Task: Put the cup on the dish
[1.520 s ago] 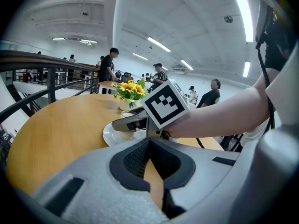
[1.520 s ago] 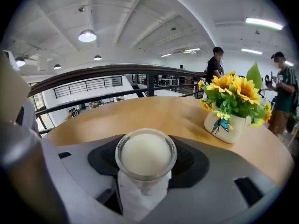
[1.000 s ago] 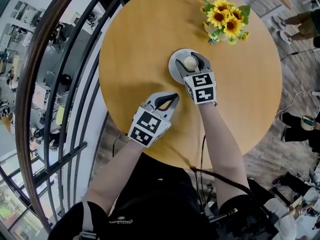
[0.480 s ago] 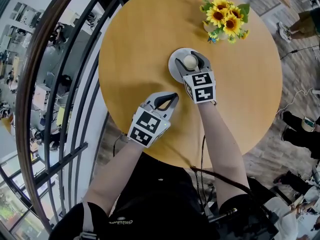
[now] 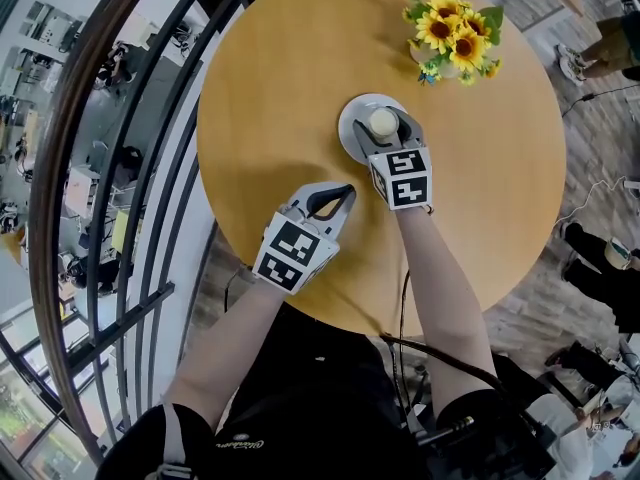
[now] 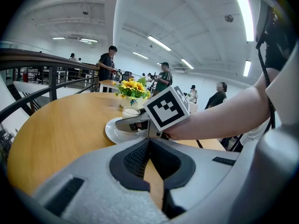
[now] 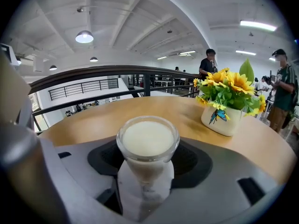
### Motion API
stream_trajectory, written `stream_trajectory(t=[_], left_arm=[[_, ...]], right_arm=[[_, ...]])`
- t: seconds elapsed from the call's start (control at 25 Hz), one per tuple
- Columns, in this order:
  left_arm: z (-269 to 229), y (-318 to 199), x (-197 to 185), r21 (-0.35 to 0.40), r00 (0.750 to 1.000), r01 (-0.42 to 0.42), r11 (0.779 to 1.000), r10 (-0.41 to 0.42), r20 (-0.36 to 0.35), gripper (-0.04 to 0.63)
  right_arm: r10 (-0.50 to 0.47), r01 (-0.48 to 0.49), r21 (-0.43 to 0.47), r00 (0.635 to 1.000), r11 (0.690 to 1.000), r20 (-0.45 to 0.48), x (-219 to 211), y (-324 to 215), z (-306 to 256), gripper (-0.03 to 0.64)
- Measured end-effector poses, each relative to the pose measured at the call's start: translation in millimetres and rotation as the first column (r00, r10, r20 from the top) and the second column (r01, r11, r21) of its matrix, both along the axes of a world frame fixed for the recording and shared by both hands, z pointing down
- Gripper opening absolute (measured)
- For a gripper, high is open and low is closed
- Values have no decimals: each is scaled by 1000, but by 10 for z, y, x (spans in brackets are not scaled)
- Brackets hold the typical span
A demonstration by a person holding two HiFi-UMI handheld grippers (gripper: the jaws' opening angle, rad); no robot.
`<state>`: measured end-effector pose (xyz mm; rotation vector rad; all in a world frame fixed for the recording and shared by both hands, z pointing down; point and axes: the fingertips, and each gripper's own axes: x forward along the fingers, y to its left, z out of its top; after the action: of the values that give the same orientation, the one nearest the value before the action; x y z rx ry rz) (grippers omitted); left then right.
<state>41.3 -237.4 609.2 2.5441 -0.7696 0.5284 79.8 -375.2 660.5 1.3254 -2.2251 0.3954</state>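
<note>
From my end, the nearest neighbour to the work is a white pot of sunflowers (image 5: pixel 450 30) with a butterfly painted on its side. It stands beyond the dish (image 5: pixel 350 126), toward the far right edge, and the wood between the two is bare. The right tool (image 5: pixel 384 128) and its marker cube cover the near part of the dish in the head view. The left tool (image 5: pixel 338 196) sits low over bare wood, near the dish's near-left side and apart from it. Its jaws are drawn narrow, with only a sliver of wood showing between them and nothing held.

The worktop (image 5: pixel 270 78) is round and of pale wood. A dark curved railing (image 5: pixel 125 188) runs just past its left edge, and a lower floor shows through it. The room is a large white hall with strip lights (image 7: pixel 259 25) on the ceiling and people (image 6: pixel 108 62) standing behind.

The dish is a white saucer near the middle of the worktop. The cup (image 7: pixel 147 146) is a small clear glass filled almost to the brim with creamy white liquid. It stands over the dish's centre, with the right tool's jaws closed on its sides. I can't be sure whether its base rests on the dish or hangs just above it.
</note>
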Motion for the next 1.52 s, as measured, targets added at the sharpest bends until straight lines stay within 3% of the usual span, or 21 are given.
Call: stream_trajectory(t=[0.76, 1.52], left_arm=[[-48, 56, -10, 16, 1000, -7, 1000, 7, -3, 0], [-212, 332, 178, 47, 999, -46, 998, 45, 10, 0]], right_arm=[[16, -16, 14, 1000, 1000, -1, 45, 106, -149, 258], [43, -43, 22, 999, 999, 20, 295, 679, -327, 258]])
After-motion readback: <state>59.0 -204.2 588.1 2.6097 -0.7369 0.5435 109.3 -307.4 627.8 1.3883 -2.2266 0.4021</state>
